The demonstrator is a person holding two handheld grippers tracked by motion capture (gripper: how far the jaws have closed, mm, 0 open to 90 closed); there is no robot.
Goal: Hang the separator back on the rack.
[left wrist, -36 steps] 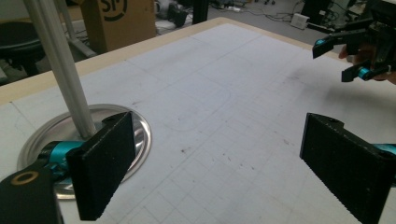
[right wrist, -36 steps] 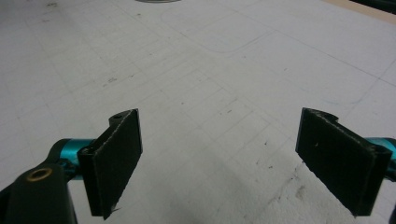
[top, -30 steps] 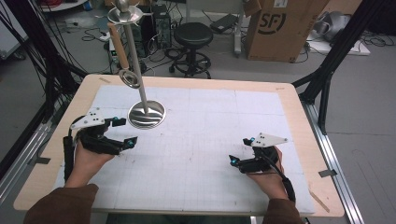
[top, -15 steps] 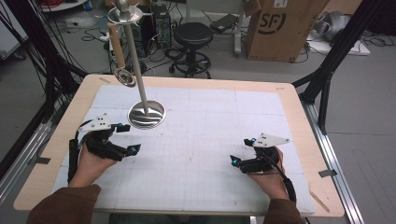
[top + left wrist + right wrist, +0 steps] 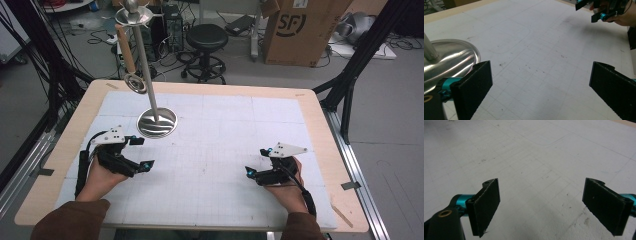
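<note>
High view, stand: the shiny metal stand (image 5: 156, 121) sits on the white mat (image 5: 225, 150), toward the far left. Its thin pole goes up to a small dish at the top.
High view, hanging thing: a wooden-handled tool (image 5: 129, 55) hangs beside the pole, well above the stand's round foot, with a metal ring at its low end.
High view, your left gripper (image 5: 142, 152): it is just beside the stand's foot, on your near side, not touching it. Its jaws have just been opening and nothing is between them.
High view, your right gripper (image 5: 256, 161): it rests on the mat, well apart from the stand, off to the right. Its jaws are apart too.
Left gripper view: the two black pads (image 5: 472, 87) stand wide apart over bare mat. The stand's foot (image 5: 451, 61) is close by, past the left pad. Your other gripper (image 5: 604, 10) shows far off from the stand.
Right gripper view: both pads (image 5: 485, 203) are spread wide, with bare mat between them and nothing held.
Step now: I think you have let go and both hands are free, so this looks like a rest.
Next move: if you go back for the hanging tool, lift your left gripper up beside the pole and close gently on the wooden handle.
</note>
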